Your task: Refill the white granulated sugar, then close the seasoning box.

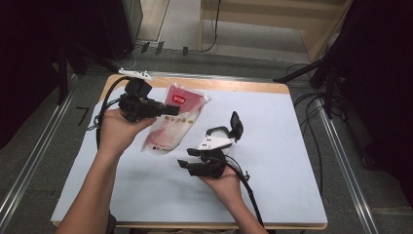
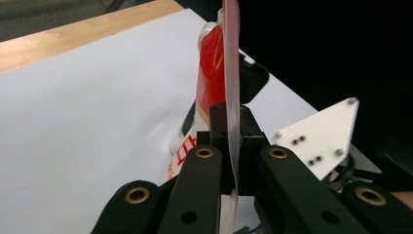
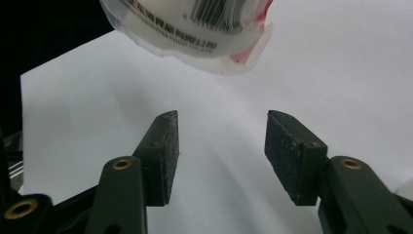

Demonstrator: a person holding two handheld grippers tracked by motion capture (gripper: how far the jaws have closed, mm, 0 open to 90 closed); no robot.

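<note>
A: What writing does the pouch carry?

B: In the high view, a red label sits near its top edge, the characters too small to read. The left gripper view shows red characters on white at the lower part of the pouch, seen edge-on and not legible. The right gripper view shows a barcode and lines of fine print on the rounded bottom end of the pouch; the print is too blurred to read.

A: How does the pouch look, and where is it?

B: It is a soft plastic pouch, red fading to white, with a sealed clear rim. It hangs tilted above the white sheet, top end towards the far edge of the table.

A: What holds it?

B: The left gripper is clamped on the upper edge; its jaws press the thin seam between them. The right gripper stands apart with jaws wide and nothing between them, just below the pouch's bottom end.

A: What else lies around?

B: The sheet covers a wooden table. Cables trail from both grippers. Nothing stands between the right gripper and the pouch.
</note>
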